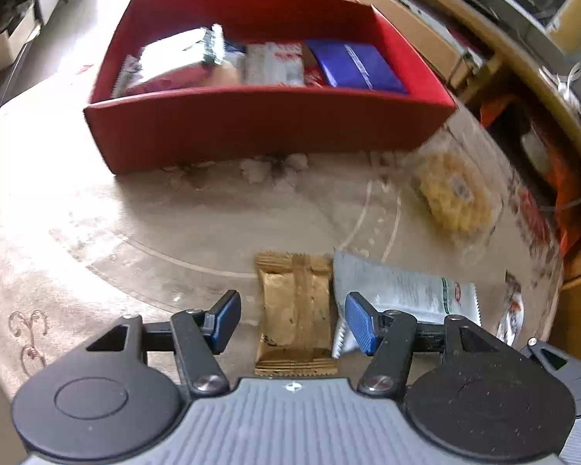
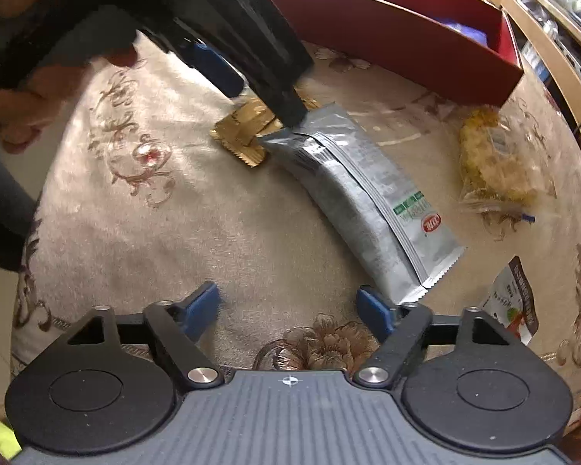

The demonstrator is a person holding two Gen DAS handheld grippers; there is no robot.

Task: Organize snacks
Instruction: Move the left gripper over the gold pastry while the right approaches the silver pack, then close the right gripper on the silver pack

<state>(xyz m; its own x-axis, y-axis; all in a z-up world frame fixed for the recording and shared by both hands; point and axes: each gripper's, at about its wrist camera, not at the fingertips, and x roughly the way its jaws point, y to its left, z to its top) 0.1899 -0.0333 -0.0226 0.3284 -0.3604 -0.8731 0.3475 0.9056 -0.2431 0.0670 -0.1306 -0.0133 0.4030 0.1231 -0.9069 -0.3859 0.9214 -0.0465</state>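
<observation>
My left tongs (image 1: pixel 292 319) are spread wide, blue pads on either side of the gold packet (image 1: pixel 295 312), which lies flat on the tablecloth (image 1: pixel 135 224). The pads hold nothing; whether they touch the packet's edges I cannot tell from the wrist view. The right pad overlaps the near corner of the silver pouch (image 1: pixel 406 294), which lies just beside the gold packet. In the right wrist view, one dark finger (image 2: pixel 275 73) of the left tongs comes down where the gold packet (image 2: pixel 244 131) and silver pouch (image 2: pixel 364 201) meet.

My right tongs (image 2: pixel 288 310) are also spread wide and hold nothing. They hover over the tablecloth (image 2: pixel 174 201); the right pad sits near the serrated end of the silver pouch.

Farther out, a clear bag of yellow snacks (image 1: pixel 455 197) lies on the cloth, apart from the pouch. A small printed sachet (image 2: pixel 513 298) lies at the table's right edge.

Farthest, the red box (image 1: pixel 267 124) stands on the cloth. It contains several packets, including a blue pack (image 1: pixel 356 64) at its right end; the others are blurred.
</observation>
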